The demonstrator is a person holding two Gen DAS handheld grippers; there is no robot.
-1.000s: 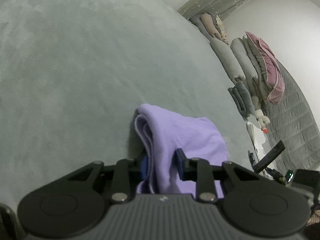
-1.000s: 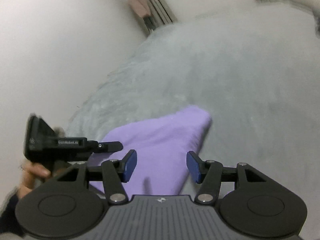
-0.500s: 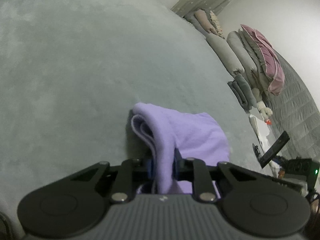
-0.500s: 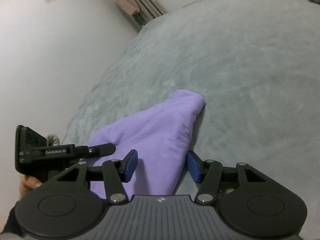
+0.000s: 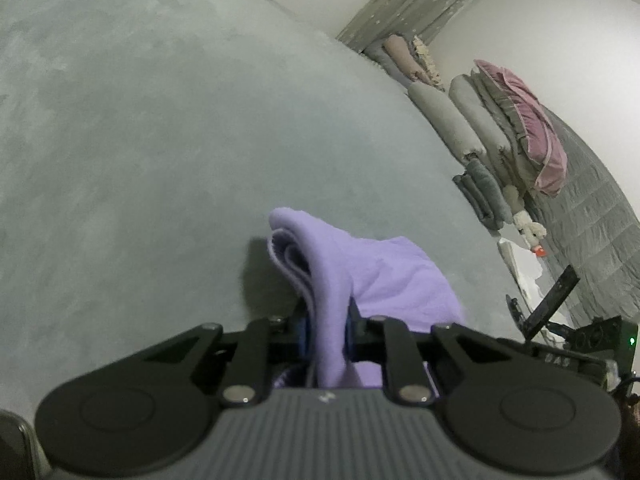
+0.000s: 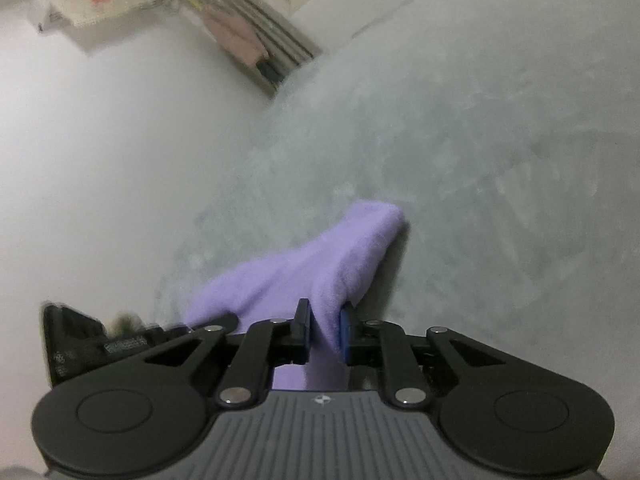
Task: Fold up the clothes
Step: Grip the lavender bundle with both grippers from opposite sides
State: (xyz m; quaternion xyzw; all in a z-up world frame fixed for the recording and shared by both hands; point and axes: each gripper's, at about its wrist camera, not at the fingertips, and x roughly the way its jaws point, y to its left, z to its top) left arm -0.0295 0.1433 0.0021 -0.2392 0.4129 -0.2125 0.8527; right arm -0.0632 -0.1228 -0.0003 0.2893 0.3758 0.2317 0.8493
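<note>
1. On the grey bed cover (image 5: 160, 140) lies a folded purple garment (image 5: 384, 276), its near edges lifted.
2. Left gripper (image 5: 327, 326) pinches one raised fold tight.
3. Right gripper (image 6: 325, 330) clamps another raised fold.
4. Grey pillows (image 5: 460, 128) line the far wall.

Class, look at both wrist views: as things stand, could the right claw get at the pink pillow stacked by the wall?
Probably not. The right claw is shut on the purple cloth, and the pink pillow lies far across the grey blanket.
</note>
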